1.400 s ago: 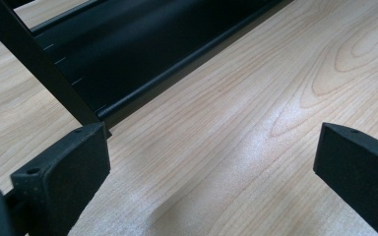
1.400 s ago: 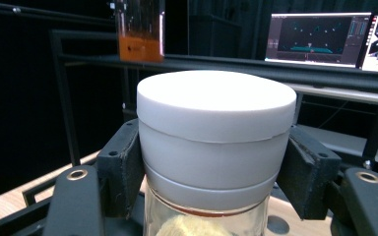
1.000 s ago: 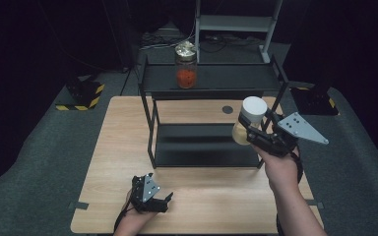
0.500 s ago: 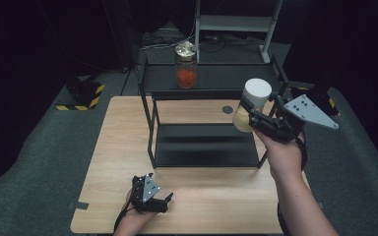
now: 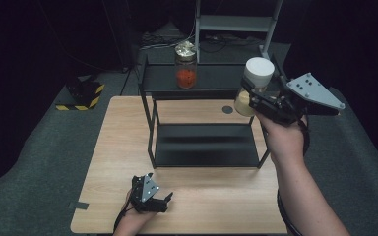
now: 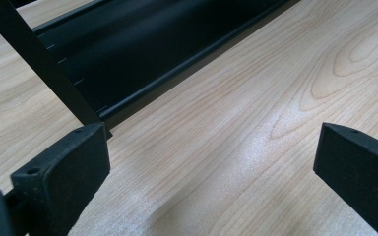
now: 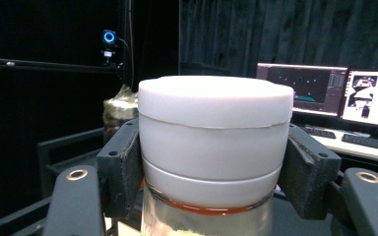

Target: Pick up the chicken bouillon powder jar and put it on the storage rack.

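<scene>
A glass jar with a white lid (image 5: 254, 84) hangs in the air at the right end of the black two-level rack (image 5: 204, 145), level with its top shelf. My right gripper (image 5: 252, 96) is shut on the white-lidded jar (image 7: 215, 147) just below the lid, one pad on each side. A second jar with red contents and a gold foil top (image 5: 185, 66) stands on the rack's top shelf. My left gripper (image 5: 163, 200) rests open on the wooden table (image 5: 118, 147) near its front edge, with bare wood between its jaws (image 6: 211, 162).
The rack's front corner post (image 6: 44, 69) stands close ahead of the left gripper. A small dark round mark (image 5: 227, 109) sits on the table behind the rack. Monitors (image 7: 325, 91) and a metal stand (image 5: 236, 22) lie beyond the table. A yellow-black striped block (image 5: 81, 96) sits on the floor at left.
My right gripper has lifted the white-lidded jar up and farther back, to the height of the rack's top shelf. The left gripper has stayed where it was.
</scene>
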`<state>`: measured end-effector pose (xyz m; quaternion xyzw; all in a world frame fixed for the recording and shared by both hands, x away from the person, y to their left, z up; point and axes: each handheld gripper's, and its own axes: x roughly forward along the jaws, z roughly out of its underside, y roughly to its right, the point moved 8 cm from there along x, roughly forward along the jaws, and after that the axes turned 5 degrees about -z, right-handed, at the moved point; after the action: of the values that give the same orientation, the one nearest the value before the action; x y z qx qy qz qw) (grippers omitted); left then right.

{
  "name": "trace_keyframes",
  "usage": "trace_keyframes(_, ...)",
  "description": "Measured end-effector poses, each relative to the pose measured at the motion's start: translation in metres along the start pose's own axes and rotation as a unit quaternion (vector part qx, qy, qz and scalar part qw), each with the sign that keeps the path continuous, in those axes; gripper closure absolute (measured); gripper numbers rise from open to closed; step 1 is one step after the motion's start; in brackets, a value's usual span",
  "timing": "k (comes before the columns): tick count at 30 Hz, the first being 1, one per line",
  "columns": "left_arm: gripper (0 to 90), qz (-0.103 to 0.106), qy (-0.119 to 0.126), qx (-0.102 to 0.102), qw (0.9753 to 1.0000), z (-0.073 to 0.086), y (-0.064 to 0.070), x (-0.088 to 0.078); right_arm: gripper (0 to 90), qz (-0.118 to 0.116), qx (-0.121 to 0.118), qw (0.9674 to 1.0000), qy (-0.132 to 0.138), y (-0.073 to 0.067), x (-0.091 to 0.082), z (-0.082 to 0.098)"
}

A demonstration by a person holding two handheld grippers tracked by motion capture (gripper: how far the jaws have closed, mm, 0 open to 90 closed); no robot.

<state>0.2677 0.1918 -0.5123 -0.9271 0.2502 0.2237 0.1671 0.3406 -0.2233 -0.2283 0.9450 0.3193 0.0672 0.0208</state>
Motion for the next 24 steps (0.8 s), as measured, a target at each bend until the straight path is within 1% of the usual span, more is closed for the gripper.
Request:
trace_keyframes(6,0.9,0.001,0.001,0.000,1.0000,0.000,0.000,0.000,33.8,0.009,-0.002,1.0000,0.001,0.004,0.012,-0.006)
trace_keyframes(13,0.9,0.003,0.001,-0.004,1.0000,0.000,-0.002,0.000,33.8,0.019,-0.006,0.9998,-0.007,0.008,0.028,-0.004)
trace_keyframes(18,0.9,0.005,0.003,-0.014,0.9999,0.001,-0.003,-0.001,33.8,0.025,-0.006,0.9996,-0.013,0.011,0.041,-0.004)
trace_keyframes(24,0.9,0.005,0.004,-0.014,0.9999,0.001,-0.003,-0.001,33.9,0.033,-0.005,0.9993,-0.017,0.015,0.055,-0.005)
